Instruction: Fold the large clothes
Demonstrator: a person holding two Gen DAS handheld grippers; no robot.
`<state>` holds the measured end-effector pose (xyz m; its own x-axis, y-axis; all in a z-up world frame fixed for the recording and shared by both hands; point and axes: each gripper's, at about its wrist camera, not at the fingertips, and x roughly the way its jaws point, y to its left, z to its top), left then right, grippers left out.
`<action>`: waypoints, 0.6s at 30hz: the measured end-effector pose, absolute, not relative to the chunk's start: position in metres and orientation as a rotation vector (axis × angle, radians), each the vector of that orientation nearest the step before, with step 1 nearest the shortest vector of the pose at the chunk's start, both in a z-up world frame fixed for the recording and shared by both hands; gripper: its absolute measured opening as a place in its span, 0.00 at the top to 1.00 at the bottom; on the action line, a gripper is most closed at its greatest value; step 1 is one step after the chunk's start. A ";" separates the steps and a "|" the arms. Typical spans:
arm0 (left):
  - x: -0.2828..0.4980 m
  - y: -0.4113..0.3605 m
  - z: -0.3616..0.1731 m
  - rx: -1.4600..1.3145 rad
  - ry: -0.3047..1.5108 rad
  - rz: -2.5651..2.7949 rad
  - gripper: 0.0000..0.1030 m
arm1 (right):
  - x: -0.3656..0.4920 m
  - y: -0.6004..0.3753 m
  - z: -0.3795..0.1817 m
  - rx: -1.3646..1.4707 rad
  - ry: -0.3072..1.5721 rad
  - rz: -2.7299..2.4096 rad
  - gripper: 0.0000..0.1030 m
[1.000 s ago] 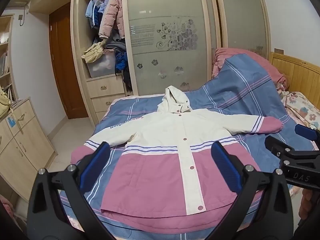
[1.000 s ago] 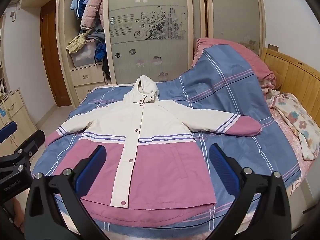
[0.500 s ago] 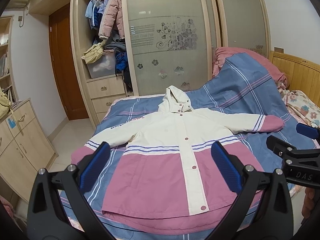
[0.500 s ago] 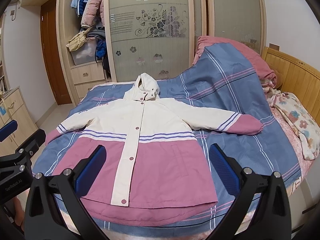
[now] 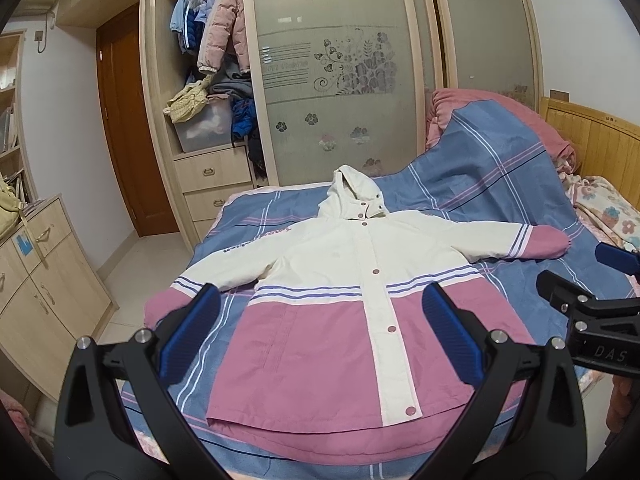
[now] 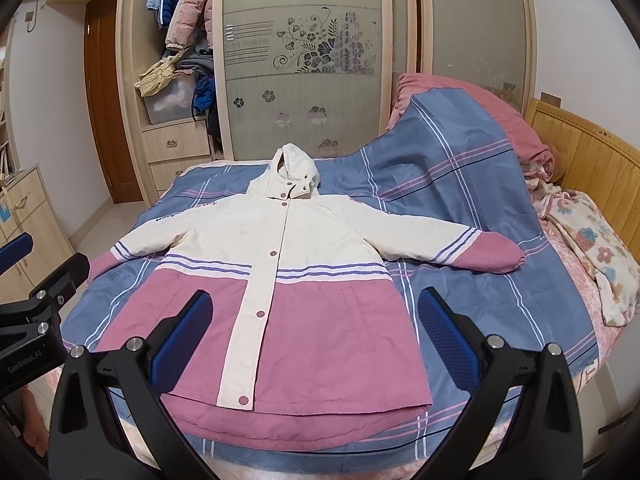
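jacket [image 5: 344, 304] lies flat on bed [image 5: 500, 184] ahead of both tongs, left [image 5: 320, 336] and right [image 6: 312, 336] spread apart.

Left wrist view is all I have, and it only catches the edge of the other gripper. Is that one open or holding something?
Observer: In the right wrist view, the right gripper is open and empty, above the pink lower half of the hooded jacket.
Operator: And the hem corner on that side? My own gripper hides it.
Observer: That hem corner lies flat on the striped bed cover, not yet folded.
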<state>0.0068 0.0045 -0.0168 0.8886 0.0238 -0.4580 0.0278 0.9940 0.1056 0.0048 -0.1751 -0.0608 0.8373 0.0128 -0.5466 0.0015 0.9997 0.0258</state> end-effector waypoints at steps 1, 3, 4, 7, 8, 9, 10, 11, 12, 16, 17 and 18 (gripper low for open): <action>0.007 0.005 -0.017 0.108 0.478 -0.006 0.02 | 0.006 -0.175 -0.061 0.026 0.581 0.007 0.01; 0.006 0.004 -0.018 0.114 0.478 -0.001 0.02 | 0.005 -0.175 -0.061 0.023 0.582 0.005 0.01; 0.006 0.003 -0.018 0.116 0.478 0.003 0.02 | 0.005 -0.176 -0.061 0.021 0.581 0.004 0.01; 0.007 0.003 -0.018 0.116 0.483 0.000 0.02 | 0.004 -0.176 -0.060 0.025 0.580 0.003 0.01; 0.007 0.003 -0.018 0.116 0.482 0.001 0.02 | 0.004 -0.177 -0.060 0.026 0.579 0.004 0.01; 0.007 0.002 -0.018 0.116 0.480 0.003 0.02 | 0.004 -0.177 -0.060 0.027 0.579 0.004 0.01; 0.008 0.002 -0.018 0.116 0.481 0.003 0.02 | 0.004 -0.177 -0.060 0.025 0.579 0.002 0.01; 0.008 0.002 -0.018 0.115 0.482 0.002 0.02 | 0.004 -0.177 -0.060 0.025 0.579 0.001 0.01; 0.008 0.003 -0.018 0.115 0.483 0.000 0.02 | 0.004 -0.177 -0.060 0.026 0.580 0.001 0.01; 0.008 0.002 -0.019 0.122 0.483 0.000 0.02 | 0.004 -0.177 -0.060 0.024 0.584 -0.001 0.01; 0.008 0.002 -0.019 0.125 0.483 0.001 0.02 | 0.005 -0.178 -0.060 0.025 0.585 -0.001 0.01; 0.008 0.001 -0.020 0.126 0.484 0.001 0.02 | 0.005 -0.177 -0.060 0.027 0.585 -0.002 0.01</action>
